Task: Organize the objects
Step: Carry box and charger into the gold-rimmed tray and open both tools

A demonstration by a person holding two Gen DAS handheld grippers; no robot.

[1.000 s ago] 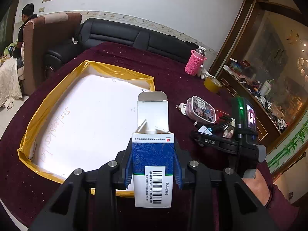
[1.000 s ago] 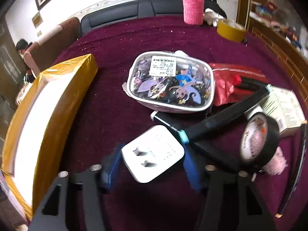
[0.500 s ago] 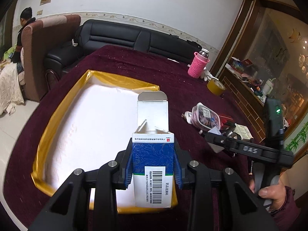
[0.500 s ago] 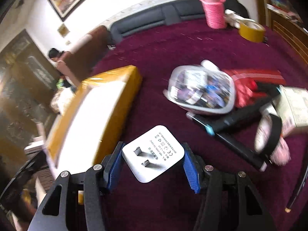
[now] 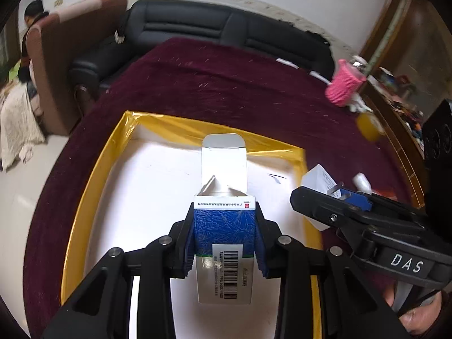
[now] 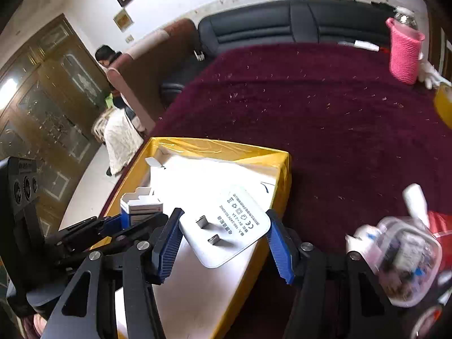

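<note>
My left gripper (image 5: 224,243) is shut on a blue and white medicine box (image 5: 224,226) with its top flap open, held above the white floor of a yellow-walled tray (image 5: 84,197). My right gripper (image 6: 223,243) is shut on a white plug charger (image 6: 228,226), held over the tray's right wall (image 6: 279,175). The right gripper and charger (image 5: 317,180) show at the right of the left wrist view. The left gripper with the medicine box (image 6: 139,207) shows at the left of the right wrist view.
The tray lies on a dark red tablecloth (image 6: 325,107). A pink-sleeved bottle (image 6: 404,53) and a yellow tape roll (image 5: 367,127) stand at the far right. A clear pouch (image 6: 401,257) lies at the right. A black sofa (image 5: 197,28) is behind the table.
Both grippers have moved left over the tray. The right gripper has lifted the charger off the cloth and carried it from the cluttered pile to the tray's right wall.
</note>
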